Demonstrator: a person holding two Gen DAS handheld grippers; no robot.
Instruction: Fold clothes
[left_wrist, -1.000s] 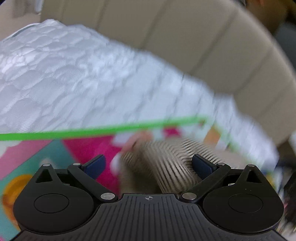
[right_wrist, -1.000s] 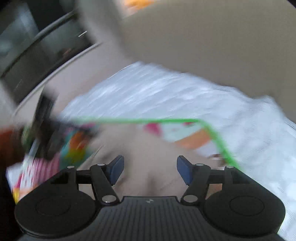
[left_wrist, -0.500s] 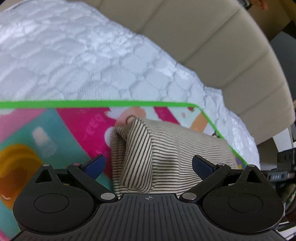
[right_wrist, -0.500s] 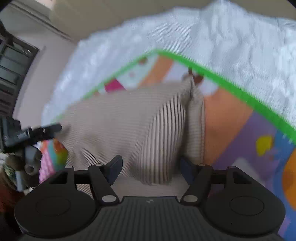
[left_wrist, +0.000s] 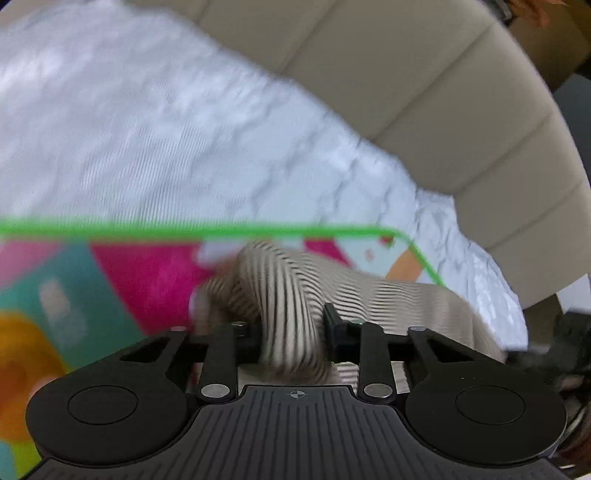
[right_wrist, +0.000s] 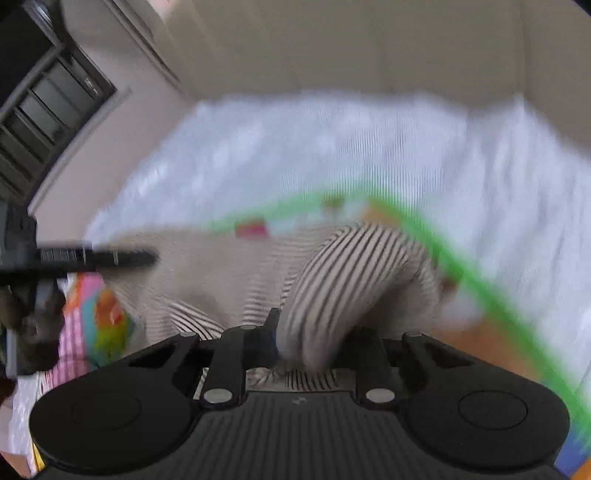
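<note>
right tongs (right_wrist: 310, 343) clamped on striped garment (right_wrist: 347, 273) | over green-edged mat (right_wrist: 491, 302)

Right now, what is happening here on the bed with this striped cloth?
A person is folding a striped garment with two hand-held grippers. The left gripper and the right gripper are each shut on a bunched fold of it. The garment lies on a colourful play mat with a green border, spread over a white quilted bed cover. Both views are blurred, so the grippers seem to be moving.

Open quilt (left_wrist: 155, 140) beyond mat (left_wrist: 140, 280)
</note>
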